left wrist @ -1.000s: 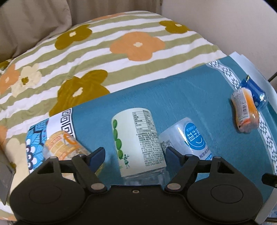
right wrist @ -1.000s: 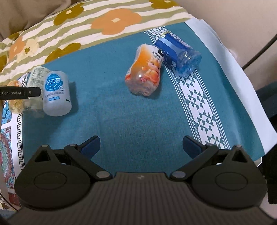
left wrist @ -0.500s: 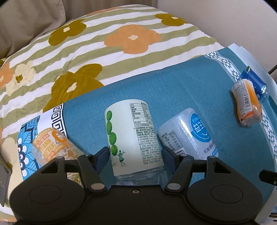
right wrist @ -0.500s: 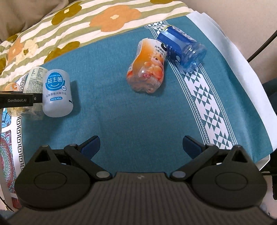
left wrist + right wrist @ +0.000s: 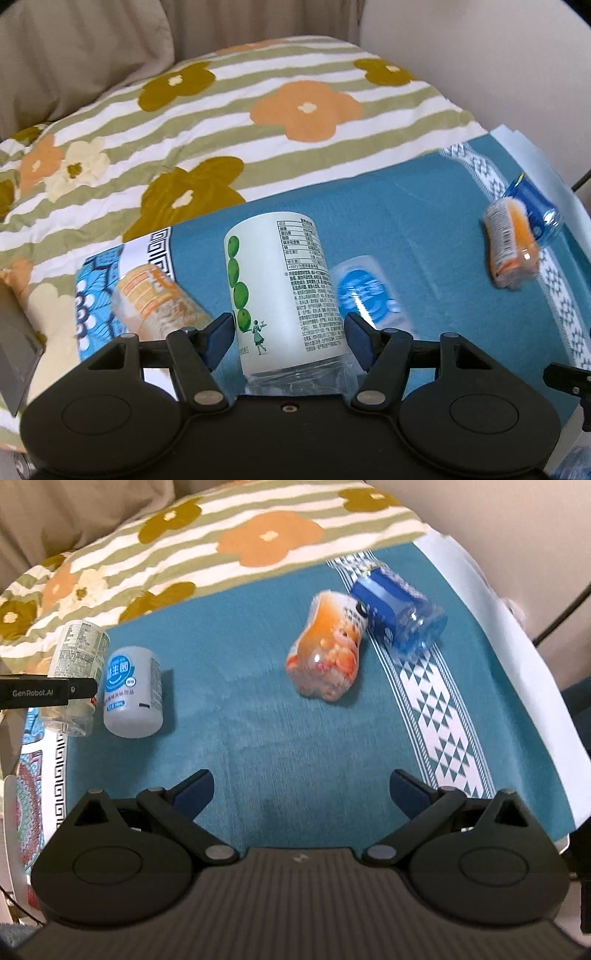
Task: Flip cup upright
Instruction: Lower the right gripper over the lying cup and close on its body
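A clear plastic cup with a white label and green dots (image 5: 280, 291) is between my left gripper's (image 5: 290, 332) blue pads, which press on its two sides. It also shows at the far left of the right wrist view (image 5: 74, 675), tilted with its far end raised off the teal cloth (image 5: 258, 746). My right gripper (image 5: 301, 790) is open and empty, held above the cloth's near part.
A white cup with a blue label (image 5: 133, 694) lies on its side right of the held cup. An orange cup (image 5: 327, 653) and a blue cup (image 5: 399, 613) lie at the far right. Another orange-labelled cup (image 5: 155, 299) lies at the left. A floral blanket (image 5: 221, 110) is behind.
My left gripper has closed from open onto the green-dot cup and raised it off the cloth. The right gripper has stayed open and shifted only slightly.
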A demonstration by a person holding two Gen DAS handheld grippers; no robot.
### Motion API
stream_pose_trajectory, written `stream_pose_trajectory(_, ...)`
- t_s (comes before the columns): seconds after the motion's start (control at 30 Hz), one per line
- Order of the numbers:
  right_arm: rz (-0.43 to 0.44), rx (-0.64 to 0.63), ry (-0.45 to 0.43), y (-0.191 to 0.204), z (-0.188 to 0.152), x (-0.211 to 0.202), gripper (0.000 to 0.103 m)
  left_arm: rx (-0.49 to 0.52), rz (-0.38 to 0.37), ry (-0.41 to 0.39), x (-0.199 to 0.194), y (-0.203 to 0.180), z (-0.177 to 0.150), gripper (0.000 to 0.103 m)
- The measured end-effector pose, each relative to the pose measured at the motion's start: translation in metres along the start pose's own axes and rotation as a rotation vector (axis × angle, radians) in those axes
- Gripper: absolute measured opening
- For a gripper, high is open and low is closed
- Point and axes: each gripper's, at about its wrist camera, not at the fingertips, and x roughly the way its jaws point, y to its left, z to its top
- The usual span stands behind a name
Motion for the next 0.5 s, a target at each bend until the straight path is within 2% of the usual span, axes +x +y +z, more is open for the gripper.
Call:
stream_pose_trajectory(0.23, 0.058, -0.088, -0.037, -0.018, -0.002, -0.019, 0.103, -0.073, 0.032, -0.035, -0.043, -0.032, -0.022, 0.069)
stream_pose_trajectory(0.5, 0.115, -0.185, -0.050, -0.050, -0.013, -0.032, 0.103, -0.144, 0.023, -0.015, -0.058, -0.092, -0.052, 0.070)
